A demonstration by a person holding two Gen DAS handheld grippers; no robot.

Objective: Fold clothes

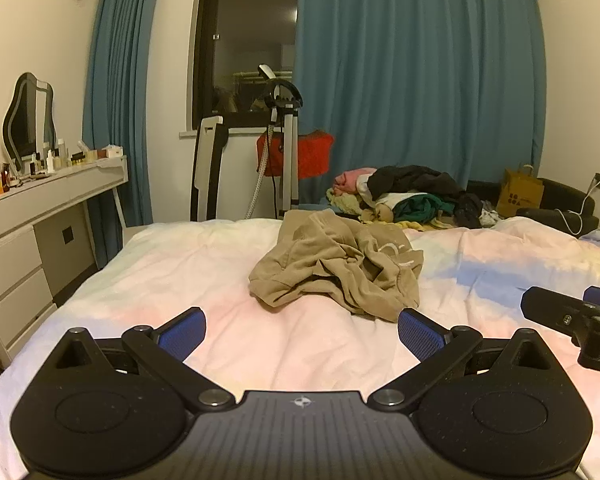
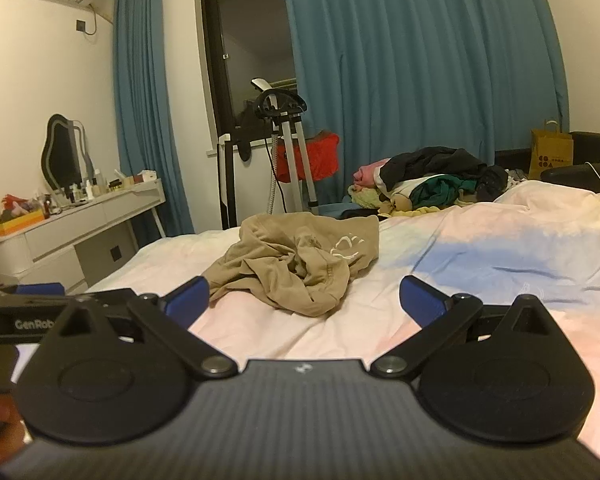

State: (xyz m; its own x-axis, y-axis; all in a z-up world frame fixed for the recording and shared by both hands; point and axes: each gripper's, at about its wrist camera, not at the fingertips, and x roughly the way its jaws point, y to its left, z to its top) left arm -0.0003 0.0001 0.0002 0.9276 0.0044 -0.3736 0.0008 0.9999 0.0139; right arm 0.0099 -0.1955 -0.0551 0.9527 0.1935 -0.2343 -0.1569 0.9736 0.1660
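A crumpled tan garment (image 1: 336, 268) (image 2: 296, 264) with a white printed mark lies in a heap on the pastel bed cover (image 1: 180, 272) (image 2: 500, 264). My left gripper (image 1: 302, 334) hovers open over the cover, just short of the garment's near edge, with nothing between its blue pads. My right gripper (image 2: 304, 300) is open too, with the garment's near edge just beyond its left fingertip. Each gripper shows at the edge of the other's view: the right one (image 1: 572, 312), the left one (image 2: 36, 300).
A pile of mixed clothes (image 1: 412, 196) (image 2: 428, 180) sits at the far end of the bed. A white dresser (image 1: 40, 216) with a mirror and bottles stands to the left. A garment steamer on a stand (image 1: 284, 140), a red bag (image 2: 320, 156) and blue curtains (image 1: 412, 60) are behind.
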